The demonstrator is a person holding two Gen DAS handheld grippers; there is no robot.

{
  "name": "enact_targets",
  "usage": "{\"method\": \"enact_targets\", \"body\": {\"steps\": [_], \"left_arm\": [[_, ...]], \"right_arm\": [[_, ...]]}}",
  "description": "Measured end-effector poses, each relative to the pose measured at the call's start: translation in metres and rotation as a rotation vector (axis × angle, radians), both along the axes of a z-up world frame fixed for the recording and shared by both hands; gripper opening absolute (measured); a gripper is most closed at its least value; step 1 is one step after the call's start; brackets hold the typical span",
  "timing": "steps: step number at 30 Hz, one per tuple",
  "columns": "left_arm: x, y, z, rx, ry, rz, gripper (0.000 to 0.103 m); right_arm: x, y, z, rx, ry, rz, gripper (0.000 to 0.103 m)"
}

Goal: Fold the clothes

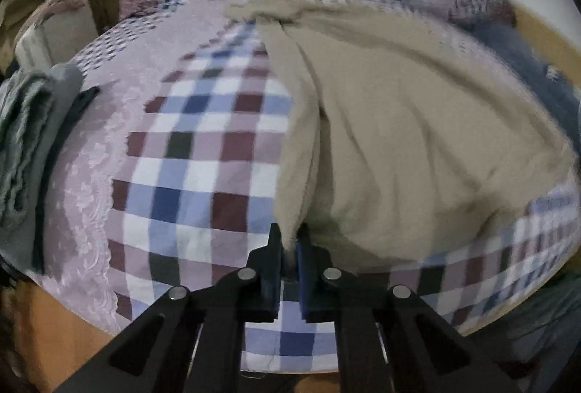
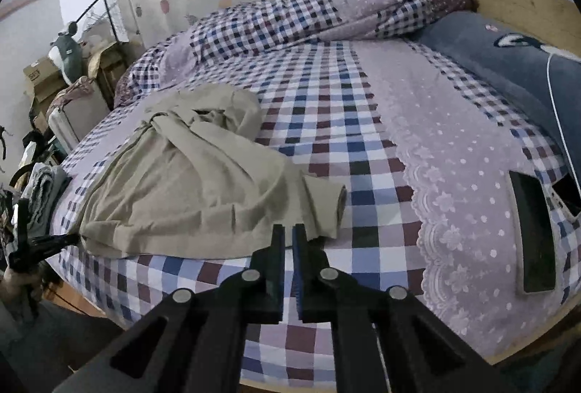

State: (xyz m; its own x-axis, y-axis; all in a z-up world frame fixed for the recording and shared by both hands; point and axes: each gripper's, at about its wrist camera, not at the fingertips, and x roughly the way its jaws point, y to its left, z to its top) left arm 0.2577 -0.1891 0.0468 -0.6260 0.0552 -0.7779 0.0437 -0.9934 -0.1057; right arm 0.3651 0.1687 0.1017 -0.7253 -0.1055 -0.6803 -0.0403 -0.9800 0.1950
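Left gripper (image 1: 289,240) clamped on hem of beige shirt (image 1: 399,124), bunched ahead on bed (image 1: 189,153). Right gripper (image 2: 289,235) nearly together, empty, sleeve (image 2: 325,208) just ahead. Risks: thin pinch slips; one-sided pull twists shirt.

Both the left claw (image 1: 289,240) and the right claw (image 2: 289,240) are matte black linkage frames with four round silver pivot pins each, long slotted arms and a blue pad lining one finger
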Motion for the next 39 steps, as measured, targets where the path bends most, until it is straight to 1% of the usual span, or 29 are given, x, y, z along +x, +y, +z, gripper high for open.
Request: {"method": "enact_targets", "body": {"steps": [2, 3, 4, 5, 6, 7, 8, 11, 13, 15, 18, 22, 24, 25, 26, 27, 28, 32, 37, 39], "left_arm": [[0.01, -0.023, 0.008, 0.1, 0.042, 0.067, 0.005], [0.017, -0.042, 0.012, 0.183, 0.077, 0.115, 0.005], [0.022, -0.058, 0.014, 0.247, 0.105, 0.156, 0.005], [0.028, -0.072, 0.013, 0.3, 0.123, 0.197, 0.004], [0.032, -0.086, 0.011, 0.361, 0.139, 0.235, 0.004], [0.035, -0.101, 0.008, 0.424, 0.154, 0.273, 0.004], [0.039, -0.109, 0.006, 0.463, 0.165, 0.299, 0.004], [0.049, -0.13, 0.002, 0.557, 0.208, 0.365, 0.004], [0.051, -0.141, 0.0, 0.602, 0.231, 0.374, 0.004], [0.052, -0.146, -0.004, 0.623, 0.231, 0.391, 0.004], [0.044, -0.155, -0.006, 0.641, 0.223, 0.407, 0.004], [0.049, -0.151, -0.005, 0.632, 0.217, 0.4, 0.004], [0.048, -0.15, -0.004, 0.625, 0.215, 0.391, 0.004], [0.047, -0.149, -0.004, 0.622, 0.214, 0.386, 0.003], [0.048, -0.148, -0.003, 0.623, 0.216, 0.384, 0.003], [0.048, -0.147, -0.003, 0.625, 0.218, 0.382, 0.003], [0.048, -0.147, -0.003, 0.629, 0.22, 0.379, 0.003], [0.054, -0.147, 0.001, 0.658, 0.228, 0.365, 0.003], [0.074, -0.156, 0.014, 0.742, 0.274, 0.365, 0.003], [0.077, -0.162, 0.013, 0.739, 0.267, 0.382, 0.003]], "right_arm": [[-0.004, 0.003, -0.004, -0.005, -0.024, -0.013, 0.007], [-0.007, 0.004, -0.006, -0.006, -0.035, -0.019, 0.008], [-0.008, 0.004, -0.008, -0.002, -0.048, -0.022, 0.014], [-0.01, 0.004, -0.01, 0.002, -0.059, -0.024, 0.023], [-0.011, 0.002, -0.011, 0.006, -0.061, -0.018, 0.028], [-0.012, 0.0, -0.011, 0.01, -0.063, -0.011, 0.039], [-0.012, -0.002, -0.012, 0.012, -0.061, -0.004, 0.045], [-0.016, -0.005, -0.014, 0.017, -0.073, 0.007, 0.047], [-0.02, -0.009, -0.016, 0.024, -0.077, 0.02, 0.048], [-0.023, -0.017, -0.017, 0.036, -0.065, 0.061, 0.048], [-0.034, -0.028, -0.026, 0.092, -0.087, 0.083, 0.047], [-0.054, -0.029, -0.044, 0.147, -0.164, 0.046, 0.047], [-0.059, -0.029, -0.047, 0.172, -0.171, 0.031, 0.046], [-0.06, -0.03, -0.047, 0.181, -0.169, 0.028, 0.039], [-0.059, -0.032, -0.046, 0.192, -0.161, 0.032, 0.018], [-0.057, -0.034, -0.044, 0.204, -0.153, 0.035, 0.007], [-0.054, -0.035, -0.041, 0.222, -0.147, 0.03, 0.003], [-0.028, -0.037, -0.023, 0.202, -0.122, 0.038, 0.002], [0.016, -0.043, 0.009, 0.135, -0.09, 0.075, 0.002], [0.033, -0.045, 0.025, 0.121, -0.075, 0.083, 0.002]]}}
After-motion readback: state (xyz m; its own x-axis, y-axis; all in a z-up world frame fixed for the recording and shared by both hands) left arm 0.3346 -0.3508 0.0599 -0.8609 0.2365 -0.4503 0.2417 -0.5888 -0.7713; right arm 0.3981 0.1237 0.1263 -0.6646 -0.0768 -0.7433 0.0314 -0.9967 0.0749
